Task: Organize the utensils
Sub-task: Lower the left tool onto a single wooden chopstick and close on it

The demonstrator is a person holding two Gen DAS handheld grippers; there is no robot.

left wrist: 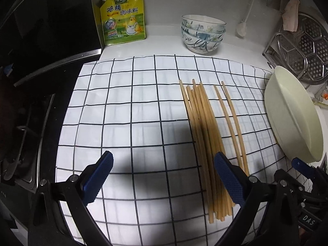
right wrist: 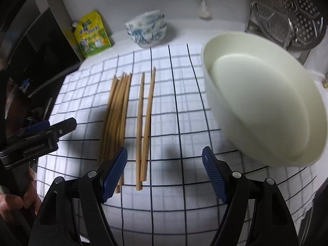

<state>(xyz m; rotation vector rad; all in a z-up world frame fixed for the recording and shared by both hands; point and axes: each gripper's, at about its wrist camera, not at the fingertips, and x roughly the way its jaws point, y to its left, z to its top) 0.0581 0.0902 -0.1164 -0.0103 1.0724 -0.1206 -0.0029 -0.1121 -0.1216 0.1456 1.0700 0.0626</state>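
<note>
Left wrist view shows my left gripper (left wrist: 164,174) spread wide and empty over the white black-gridded cloth (left wrist: 127,110); its housing reads "GenRobot.AI" in the right wrist view. My right gripper (right wrist: 165,169) is also spread, holding nothing. Pale wooden chopsticks (left wrist: 205,143) lie on the cloth in a bundle, long axes running away from me, beside a separate pair (right wrist: 144,123) near the cream plastic basin (right wrist: 266,110).

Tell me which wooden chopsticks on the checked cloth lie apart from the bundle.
The two loose wooden chopsticks nearest the cream plastic bowl. They lie separately, while the other chopsticks overlap in a bundle farther from it.
</note>
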